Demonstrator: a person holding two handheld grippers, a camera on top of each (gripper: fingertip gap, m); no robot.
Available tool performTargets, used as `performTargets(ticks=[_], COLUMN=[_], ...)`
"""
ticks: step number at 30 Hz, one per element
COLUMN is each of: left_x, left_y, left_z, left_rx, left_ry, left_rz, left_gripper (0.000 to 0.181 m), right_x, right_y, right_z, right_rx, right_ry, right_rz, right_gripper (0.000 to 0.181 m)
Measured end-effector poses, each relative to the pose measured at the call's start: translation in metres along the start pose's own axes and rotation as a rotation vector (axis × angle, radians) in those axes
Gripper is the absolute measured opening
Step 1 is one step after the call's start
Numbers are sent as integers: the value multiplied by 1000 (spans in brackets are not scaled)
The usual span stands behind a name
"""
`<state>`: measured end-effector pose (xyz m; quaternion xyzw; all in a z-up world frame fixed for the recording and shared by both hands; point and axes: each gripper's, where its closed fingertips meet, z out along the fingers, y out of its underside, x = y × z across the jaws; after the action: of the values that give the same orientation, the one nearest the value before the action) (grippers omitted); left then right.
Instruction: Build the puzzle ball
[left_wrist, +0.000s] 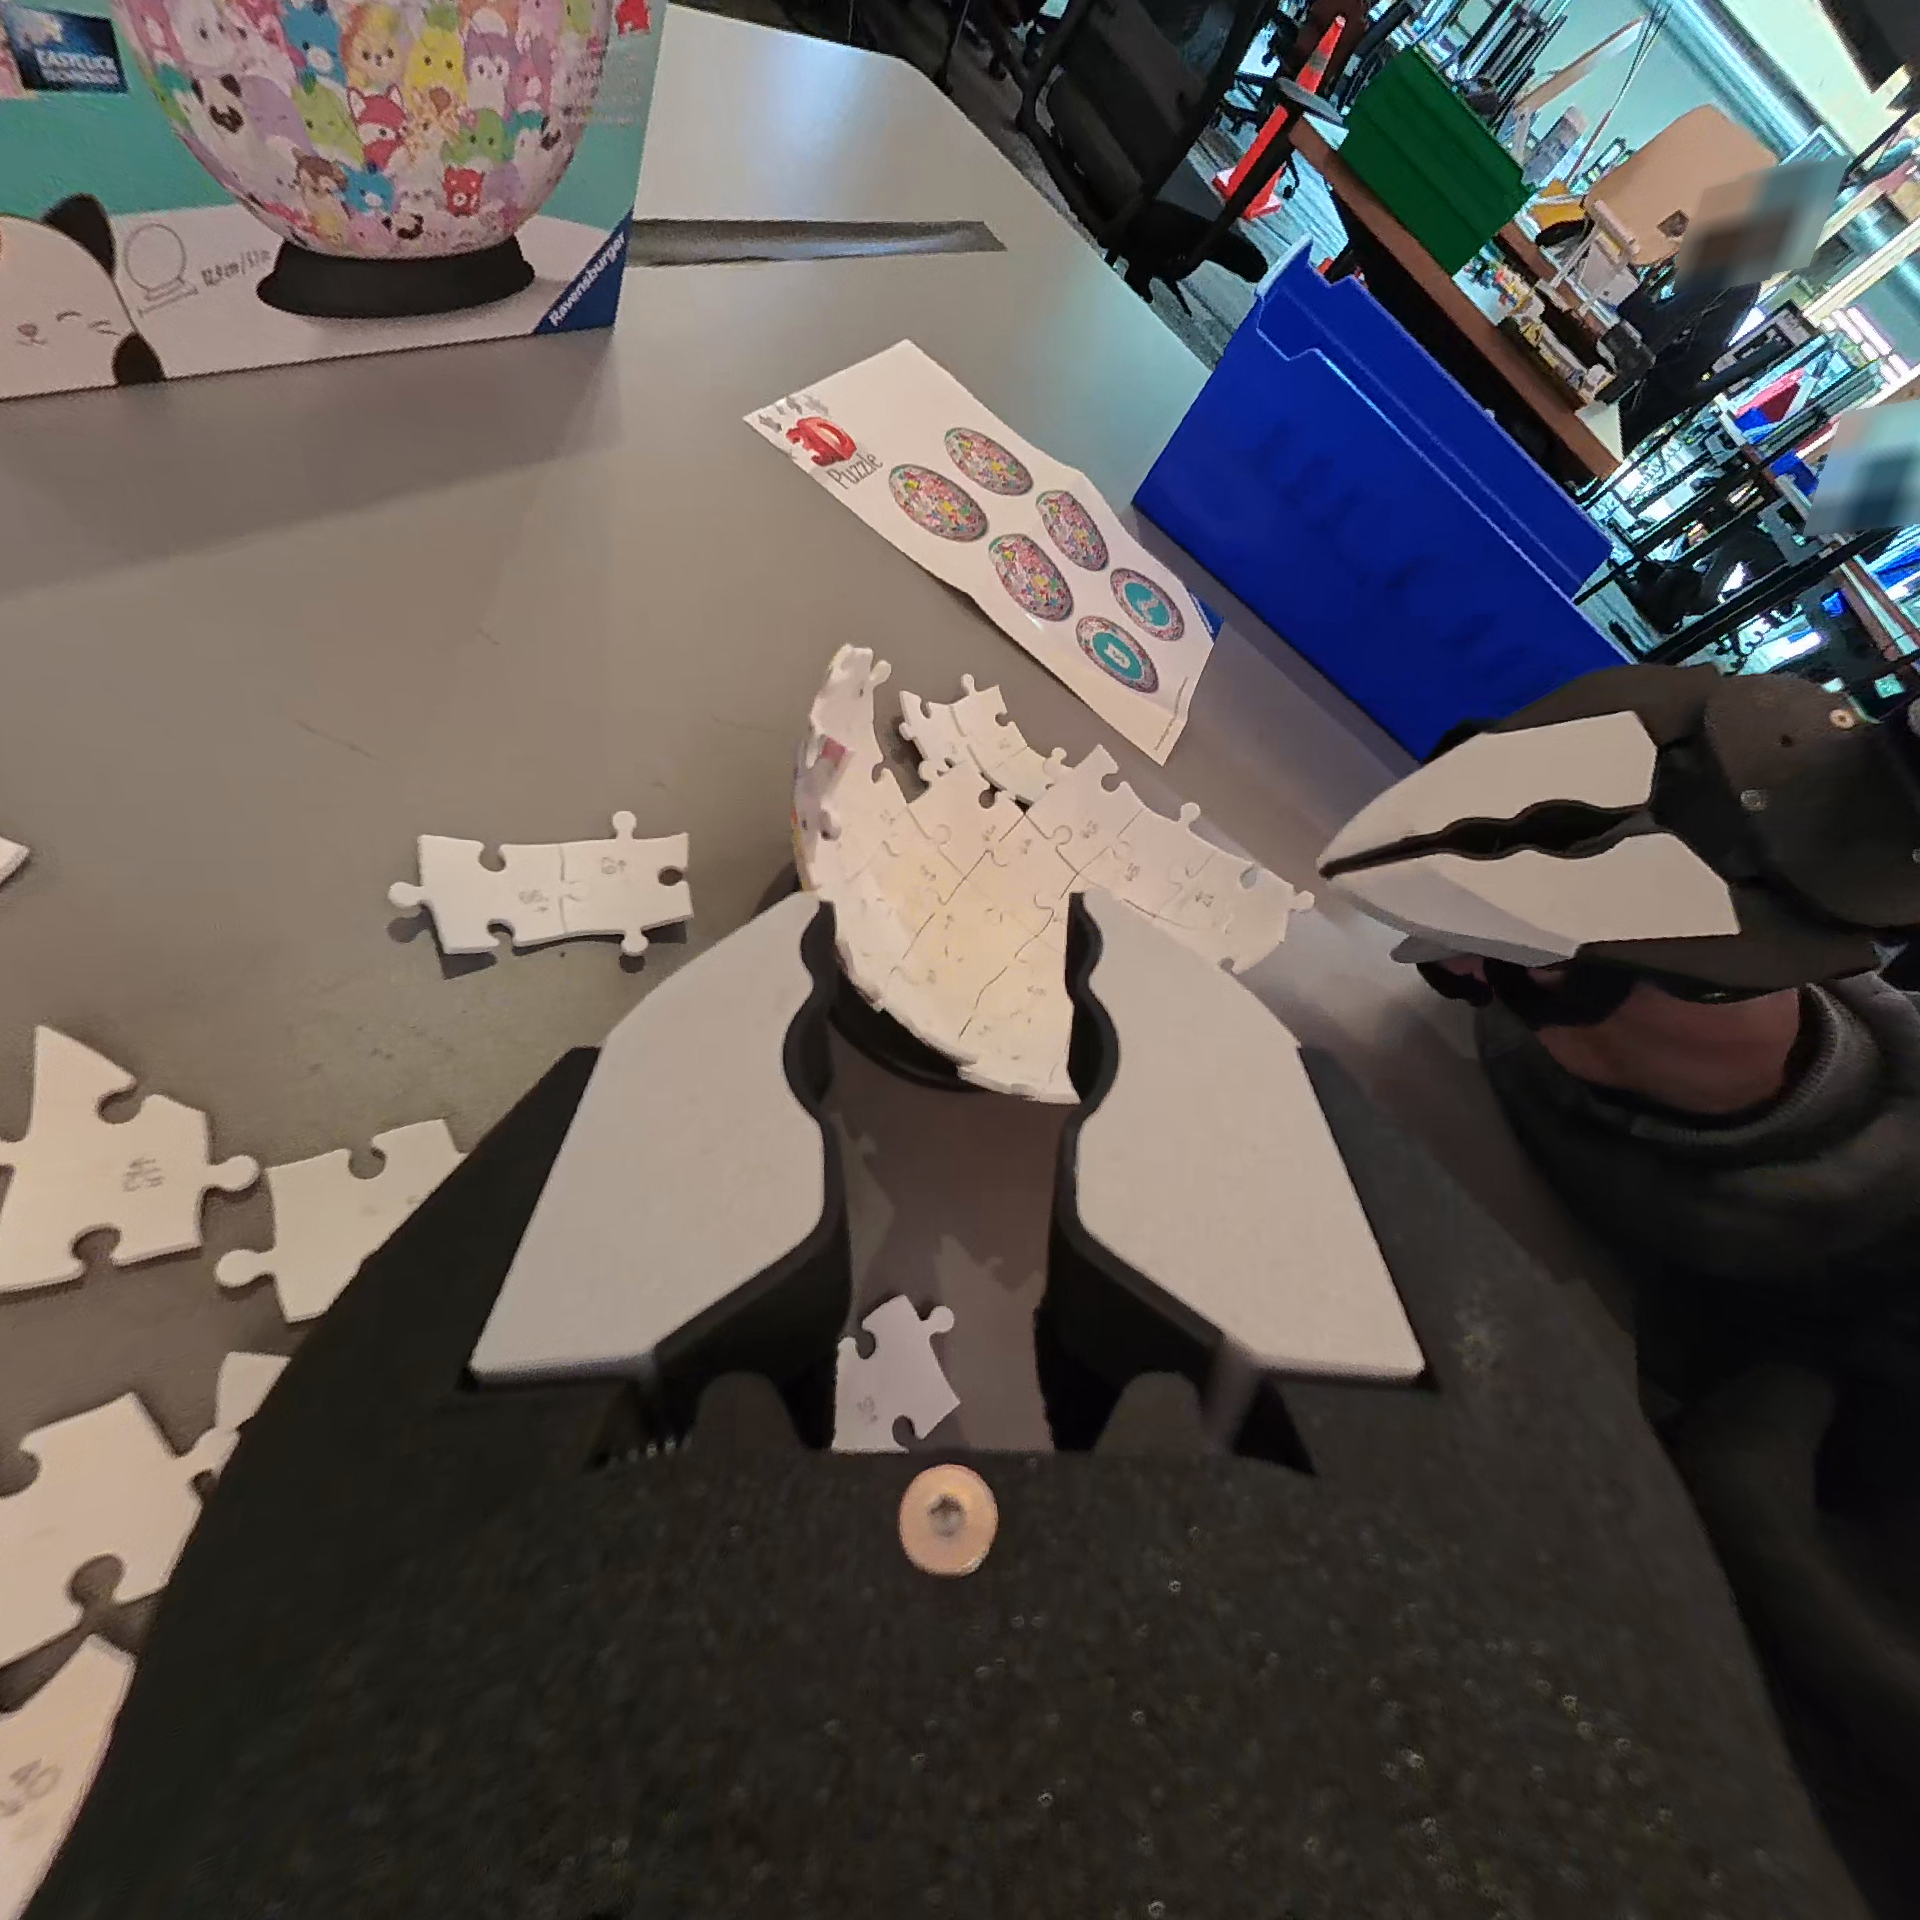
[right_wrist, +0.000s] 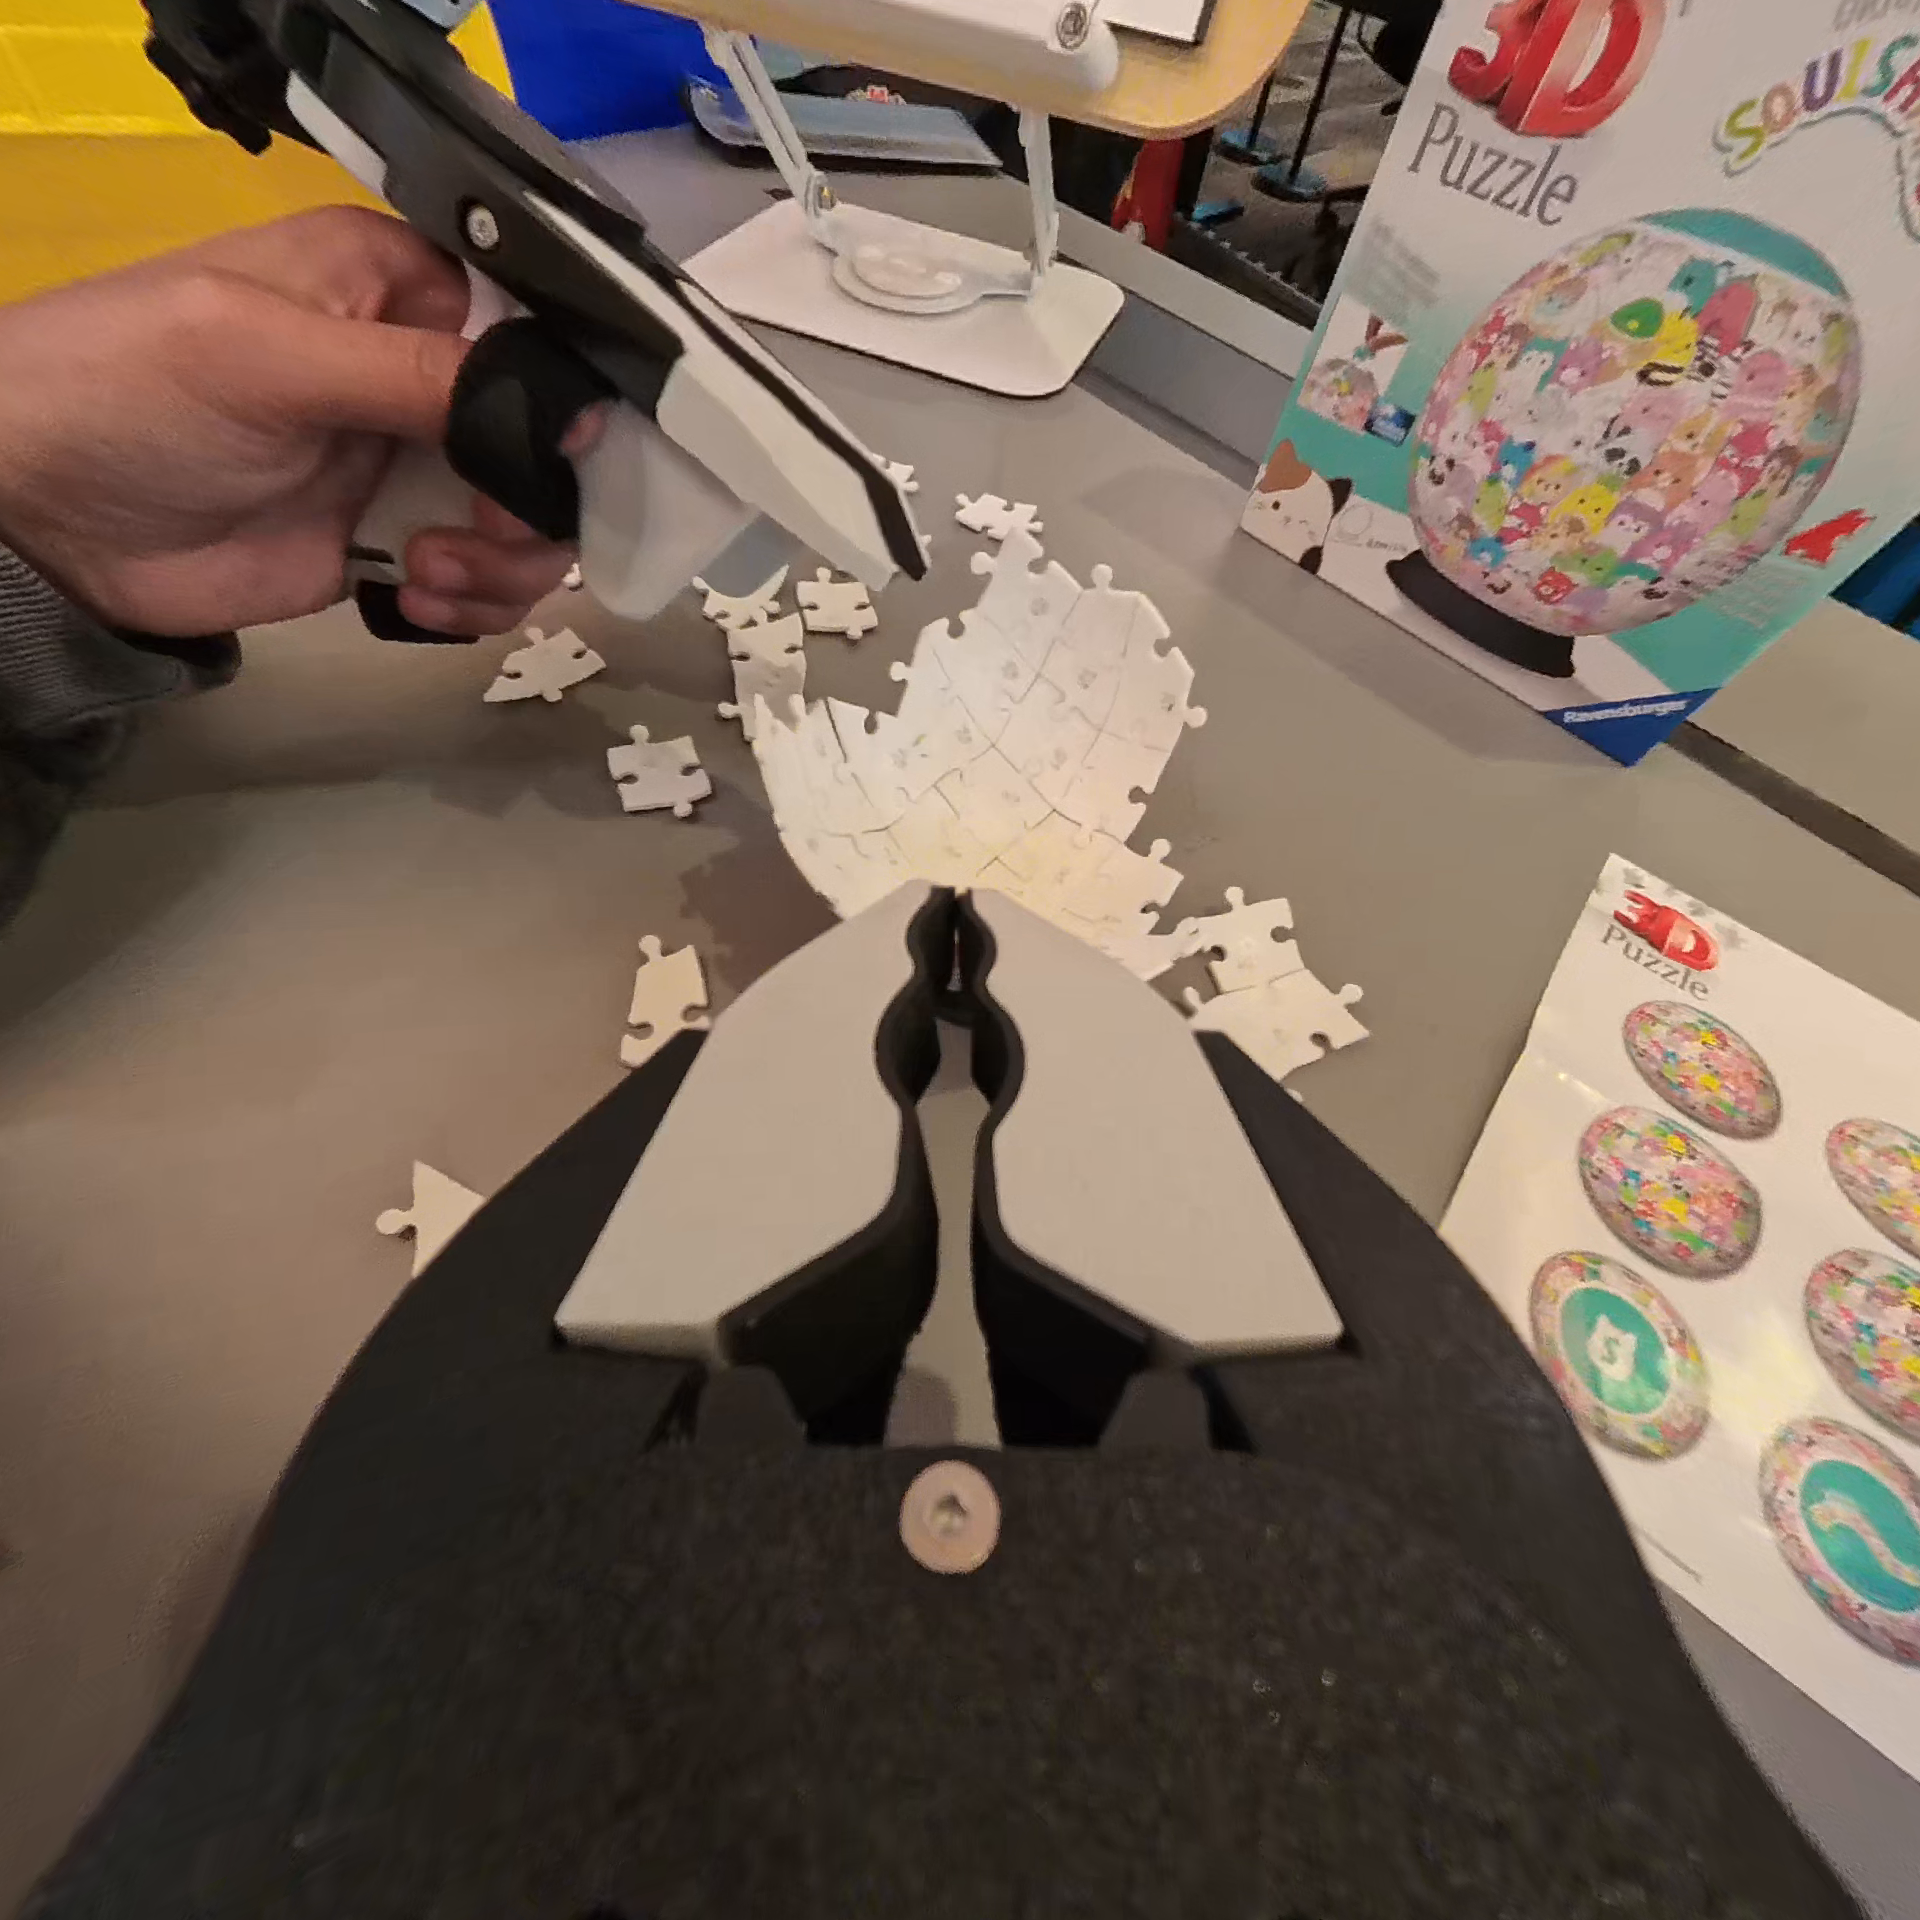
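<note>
The partly built puzzle ball (left_wrist: 966, 914) is a white curved shell, inner side up, on a black stand (left_wrist: 883, 1039) on the grey table (left_wrist: 416, 623). In the right wrist view the shell (right_wrist: 1018, 748) lies just beyond my fingertips. My left gripper (left_wrist: 945, 909) is open above the shell, which shows between its fingers; the pads do not press on it. It also shows in the right wrist view (right_wrist: 894, 540), raised by the shell's far rim. My right gripper (right_wrist: 951, 899) is shut at the shell's near edge. In the left wrist view (left_wrist: 1335, 862) its tip is beside the shell's right rim.
Loose white pieces lie around: a joined pair (left_wrist: 551, 883), several at the left (left_wrist: 104, 1174), one (left_wrist: 894, 1371) under my left fingers, and more (right_wrist: 660, 769) (right_wrist: 1268, 987). An instruction leaflet (left_wrist: 997, 530), the puzzle box (right_wrist: 1610, 364), a blue bin (left_wrist: 1371, 540) and a white stand (right_wrist: 914, 281) border the work area.
</note>
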<state>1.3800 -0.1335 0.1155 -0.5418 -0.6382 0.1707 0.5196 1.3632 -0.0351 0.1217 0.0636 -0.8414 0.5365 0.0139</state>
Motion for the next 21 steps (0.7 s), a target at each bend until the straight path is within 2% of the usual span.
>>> performTargets(ticks=[8, 21], left_x=[4, -5], left_y=[-4, 21], left_z=[-3, 6], left_rx=[13, -118], left_ry=[8, 10], left_rz=[34, -58], left_gripper=[42, 37], right_x=[3, 10], right_y=[18, 31], right_z=[10, 25], right_rx=[-69, -131], right_ry=[1, -12], right_rz=[3, 23], right_gripper=[0, 2])
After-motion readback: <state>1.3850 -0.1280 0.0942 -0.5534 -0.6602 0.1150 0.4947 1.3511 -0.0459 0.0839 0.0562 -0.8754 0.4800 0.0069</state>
